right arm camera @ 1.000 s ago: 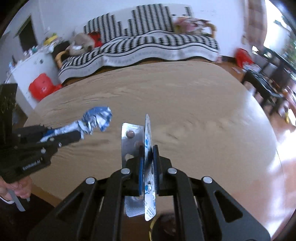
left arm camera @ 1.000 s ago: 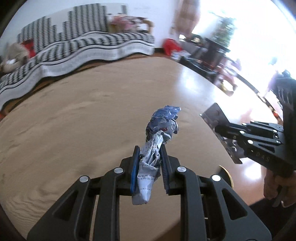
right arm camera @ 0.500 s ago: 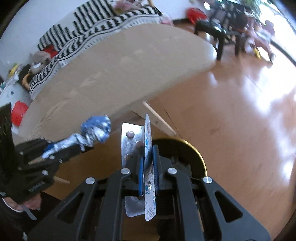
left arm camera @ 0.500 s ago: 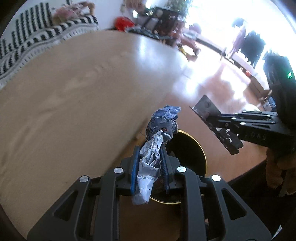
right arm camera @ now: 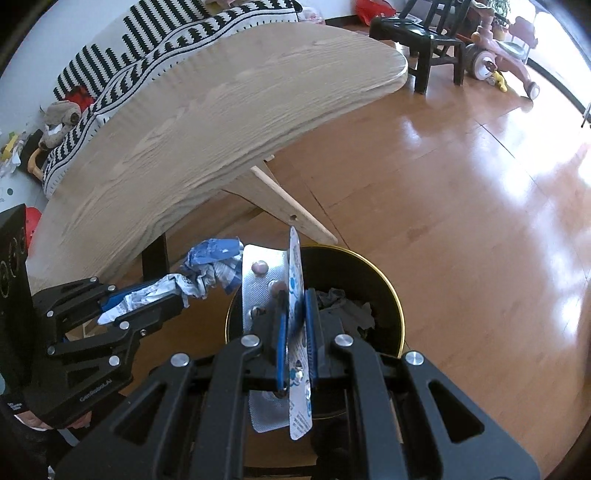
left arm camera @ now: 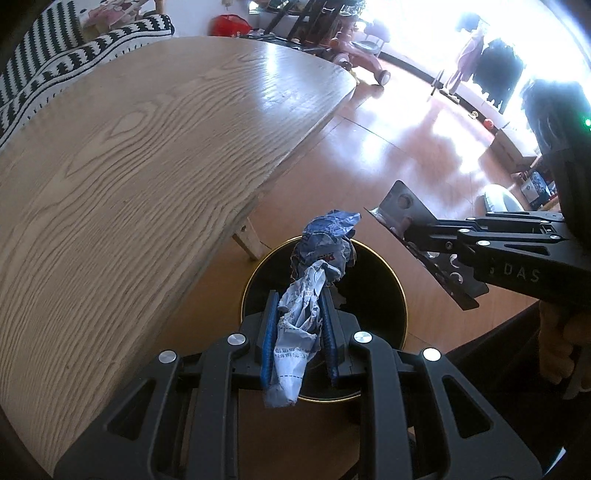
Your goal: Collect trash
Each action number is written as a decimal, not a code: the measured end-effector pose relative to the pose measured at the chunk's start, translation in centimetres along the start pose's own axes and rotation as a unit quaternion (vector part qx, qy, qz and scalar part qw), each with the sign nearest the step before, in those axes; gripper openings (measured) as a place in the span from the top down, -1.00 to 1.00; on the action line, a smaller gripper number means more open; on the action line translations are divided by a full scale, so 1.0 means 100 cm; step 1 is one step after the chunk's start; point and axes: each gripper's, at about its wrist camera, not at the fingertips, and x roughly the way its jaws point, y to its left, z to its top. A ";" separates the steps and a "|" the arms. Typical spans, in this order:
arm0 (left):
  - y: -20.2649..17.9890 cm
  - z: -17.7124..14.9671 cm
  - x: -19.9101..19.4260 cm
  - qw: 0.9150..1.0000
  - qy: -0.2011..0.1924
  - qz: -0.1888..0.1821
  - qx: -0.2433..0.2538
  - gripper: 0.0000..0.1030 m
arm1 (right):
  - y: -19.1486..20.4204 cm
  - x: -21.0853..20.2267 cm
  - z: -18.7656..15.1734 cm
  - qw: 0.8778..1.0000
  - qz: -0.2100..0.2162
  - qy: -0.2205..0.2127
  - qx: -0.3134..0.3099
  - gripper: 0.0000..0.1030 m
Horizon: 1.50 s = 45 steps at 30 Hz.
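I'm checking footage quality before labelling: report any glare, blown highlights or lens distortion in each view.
Left wrist view: the window area is blown out white, with glare streaks on the table and floor; edges bow from the fisheye. Right wrist view: milder floor glare, the table edge bent into an arc, foreground sharp.

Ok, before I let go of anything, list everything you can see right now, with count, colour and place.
crumpled wrapper: one, blue and white, clamped in the left gripper above the bin
blister packs: two, silver, clamped in the right gripper above the bin
bin: one, black with a gold rim, on the floor beside the table, dark scraps inside
table: one, light wood, left of the bin
sofa cover: one, black and white striped, behind the table
ride-on toy: one, pink, far floor
black chair: one, beyond the table
left gripper: black, blue fingers
right gripper: black, blue fingers
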 end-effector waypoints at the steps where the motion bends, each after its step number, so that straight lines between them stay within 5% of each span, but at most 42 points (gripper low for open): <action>1: -0.001 0.001 0.000 1.000 0.001 0.000 0.000 0.58 | 0.000 0.000 0.000 1.000 -0.002 -0.001 0.000 0.81; 10: -0.013 -0.001 0.008 1.000 0.004 0.002 0.005 0.52 | 0.002 -0.002 -0.004 1.000 -0.018 -0.006 0.007 0.81; 13: -0.014 -0.001 0.009 1.000 0.006 0.003 0.005 0.12 | 0.000 -0.003 -0.004 1.000 -0.023 -0.007 0.017 0.79; 15: -0.017 0.000 0.009 1.000 0.003 0.004 0.007 0.00 | 0.000 -0.003 -0.004 1.000 -0.023 -0.007 0.019 0.64; 17: -0.019 0.000 0.009 1.000 0.002 0.005 0.011 -0.03 | 0.002 -0.004 -0.005 0.999 -0.024 -0.012 0.019 -0.08; 18: -0.020 0.000 0.008 1.000 0.001 0.006 0.011 -0.10 | 0.003 -0.006 -0.004 0.999 -0.025 -0.016 0.017 -0.21; 25: -0.016 0.003 -0.007 1.000 -0.019 0.010 0.001 -0.40 | 0.014 -0.011 0.000 0.999 -0.021 -0.032 0.004 -0.25; 31: 0.008 0.005 -0.064 0.997 -0.076 0.027 -0.015 -0.76 | 0.046 -0.027 0.019 0.997 -0.006 -0.075 -0.021 -0.51; 37: 0.071 -0.006 -0.128 0.982 -0.139 0.101 -0.073 -0.82 | 0.120 -0.045 0.055 0.989 0.021 -0.123 -0.082 -0.70; 45: 0.180 -0.054 -0.199 0.934 -0.171 0.255 -0.183 -0.84 | 0.248 -0.035 0.086 0.973 0.082 -0.142 -0.164 -0.73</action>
